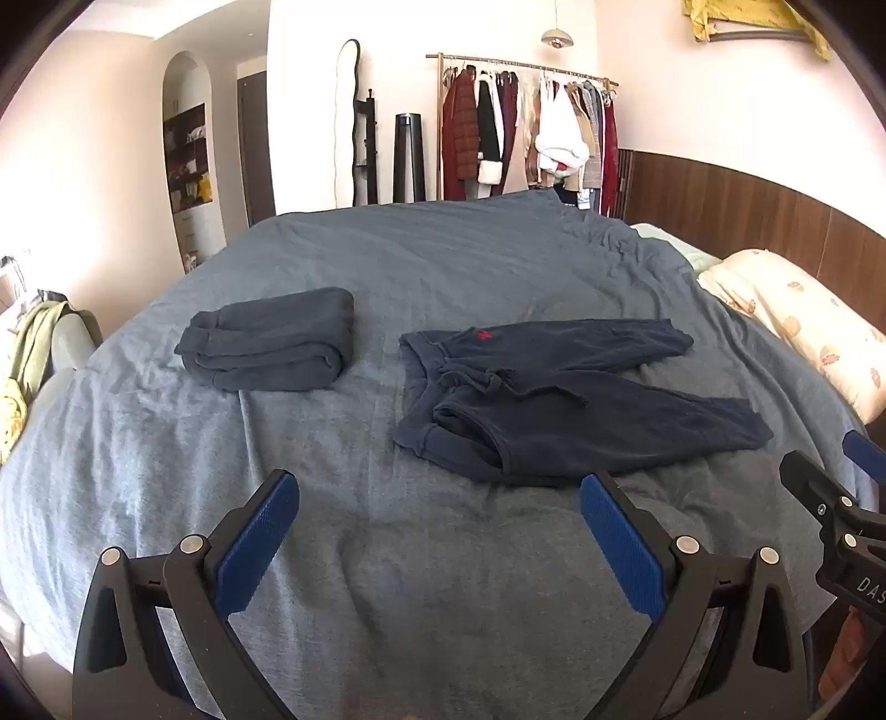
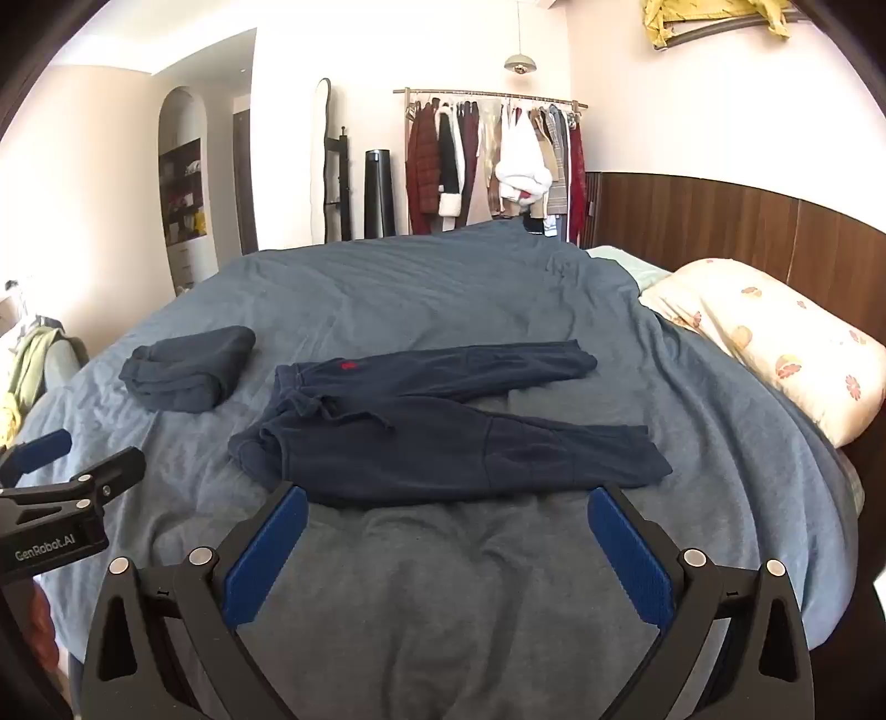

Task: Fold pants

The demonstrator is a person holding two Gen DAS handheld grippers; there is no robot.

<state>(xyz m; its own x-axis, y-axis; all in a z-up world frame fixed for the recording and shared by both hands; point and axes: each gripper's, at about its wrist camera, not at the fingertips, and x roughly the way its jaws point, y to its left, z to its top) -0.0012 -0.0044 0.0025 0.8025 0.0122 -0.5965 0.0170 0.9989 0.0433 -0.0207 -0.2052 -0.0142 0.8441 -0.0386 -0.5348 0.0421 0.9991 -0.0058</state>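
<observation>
Left wrist: pants [image 1: 559, 399] mid-bed [image 1: 387, 554].

From my left tool's camera, my right gripper [image 1: 841, 487] is cut off by the frame edge at 3 o'clock; only one black finger and a sliver of blue pad show. From my right tool's camera, my left gripper [image 2: 66, 471] is likewise clipped at 9 o'clock. The yellow cloth [image 1: 758, 22] at 1 o'clock is cropped by the top edge, so I cannot tell what it is. The shelf items [image 1: 188, 160] in the arched niche at 10 o'clock are too small to identify. The near waistband of the navy pants [image 2: 432, 437] is rumpled, hiding its inside.
</observation>
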